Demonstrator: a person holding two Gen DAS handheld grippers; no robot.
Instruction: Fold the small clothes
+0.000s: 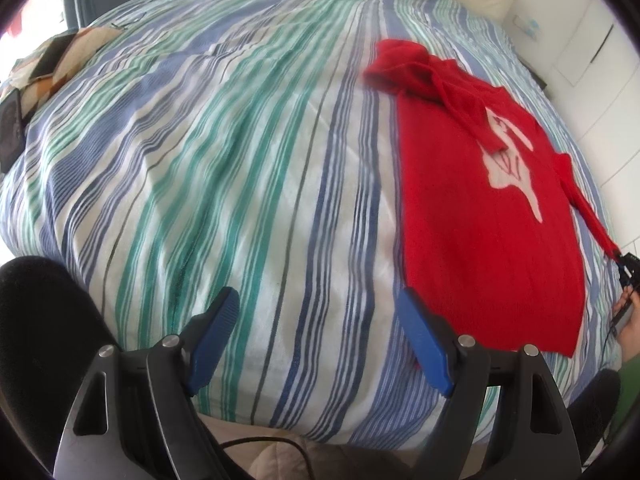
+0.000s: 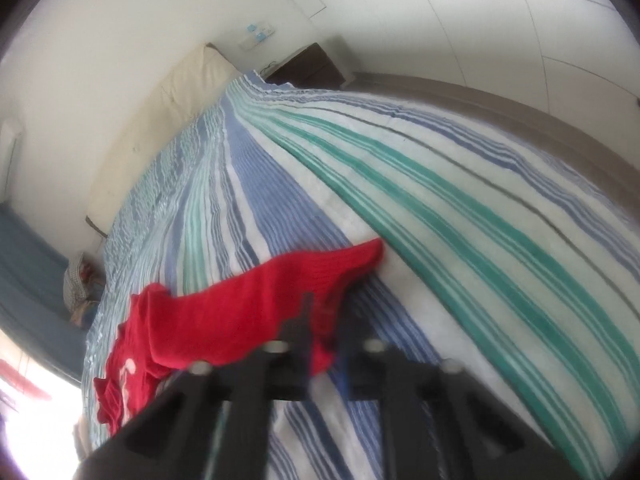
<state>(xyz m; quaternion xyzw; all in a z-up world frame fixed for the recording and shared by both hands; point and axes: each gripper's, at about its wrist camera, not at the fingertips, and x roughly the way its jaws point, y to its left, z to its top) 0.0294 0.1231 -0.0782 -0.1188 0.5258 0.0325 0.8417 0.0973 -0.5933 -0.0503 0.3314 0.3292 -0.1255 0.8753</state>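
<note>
Your right gripper [image 2: 324, 344] pinches the red hoodie [image 1: 492, 216] sleeve [image 2: 280, 300] taut for folding, while your left gripper [image 1: 320, 328] waits wide open.

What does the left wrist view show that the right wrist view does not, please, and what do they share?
Only the left wrist view shows the red sweater's whole flat body with its white motif, the open left hand-held gripper, and the phone at the far left. Only the right wrist view shows the dark nightstand and the right hand-held gripper shut on a sleeve, seen close. Both show the sweater, the striped bedspread and the cream headboard.
</note>
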